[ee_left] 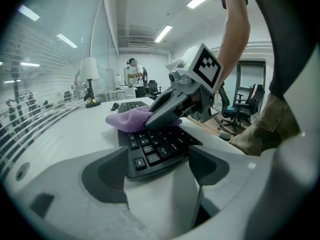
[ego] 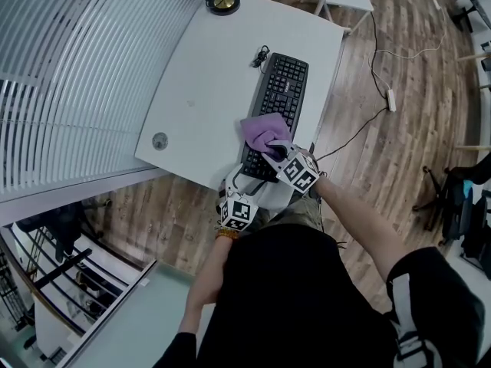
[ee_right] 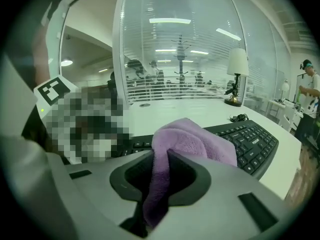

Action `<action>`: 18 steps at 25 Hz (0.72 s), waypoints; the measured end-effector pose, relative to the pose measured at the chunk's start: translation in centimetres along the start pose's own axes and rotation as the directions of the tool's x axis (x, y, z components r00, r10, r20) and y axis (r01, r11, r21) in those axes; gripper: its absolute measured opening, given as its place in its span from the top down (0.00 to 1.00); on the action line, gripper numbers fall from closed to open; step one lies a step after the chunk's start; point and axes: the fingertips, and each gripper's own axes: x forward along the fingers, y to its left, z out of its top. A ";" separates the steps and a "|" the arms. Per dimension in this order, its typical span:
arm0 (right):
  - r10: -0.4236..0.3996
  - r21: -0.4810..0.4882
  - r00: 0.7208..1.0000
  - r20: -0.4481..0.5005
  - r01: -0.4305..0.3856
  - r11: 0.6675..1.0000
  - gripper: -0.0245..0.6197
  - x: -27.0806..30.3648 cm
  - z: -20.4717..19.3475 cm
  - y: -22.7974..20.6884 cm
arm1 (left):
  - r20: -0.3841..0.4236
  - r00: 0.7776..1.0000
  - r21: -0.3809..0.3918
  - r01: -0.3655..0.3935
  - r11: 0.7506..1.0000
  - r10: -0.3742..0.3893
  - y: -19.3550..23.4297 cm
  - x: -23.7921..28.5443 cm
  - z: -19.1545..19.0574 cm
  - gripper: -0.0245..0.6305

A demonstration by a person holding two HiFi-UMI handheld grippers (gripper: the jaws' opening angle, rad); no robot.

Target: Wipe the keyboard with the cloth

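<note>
Jaws of my right gripper (ee_right: 159, 181) pinch the soft, floppy purple cloth (ee_right: 195, 141) by a fold; my left gripper (ee_left: 157, 171) gapes wide.

**A:** How is the light?

**B:** Bright and even. Ceiling strip lights (ee_left: 165, 33) glow in the left gripper view. In the head view the white surface (ego: 215, 75) is nearly washed out, and shadows round the keyboard (ego: 278, 106) are faint.

**A:** Any distortion?

**B:** Strong fisheye everywhere. The blinds (ego: 69, 75) bow, and both gripper views go dark at their corners. The glass wall (ee_right: 175, 49) carries lamp reflections.

**A:** And focus?

**B:** The near fingers (ee_left: 105, 176) look soft. The cloth (ee_right: 195, 144) is fairly crisp.
</note>
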 end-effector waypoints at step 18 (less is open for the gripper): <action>0.067 0.001 0.998 -0.018 -0.067 0.998 0.87 -0.5 -0.2 3.5 | -0.009 1.000 -0.002 -0.001 1.000 0.001 0.0 0.0 0.2 0.39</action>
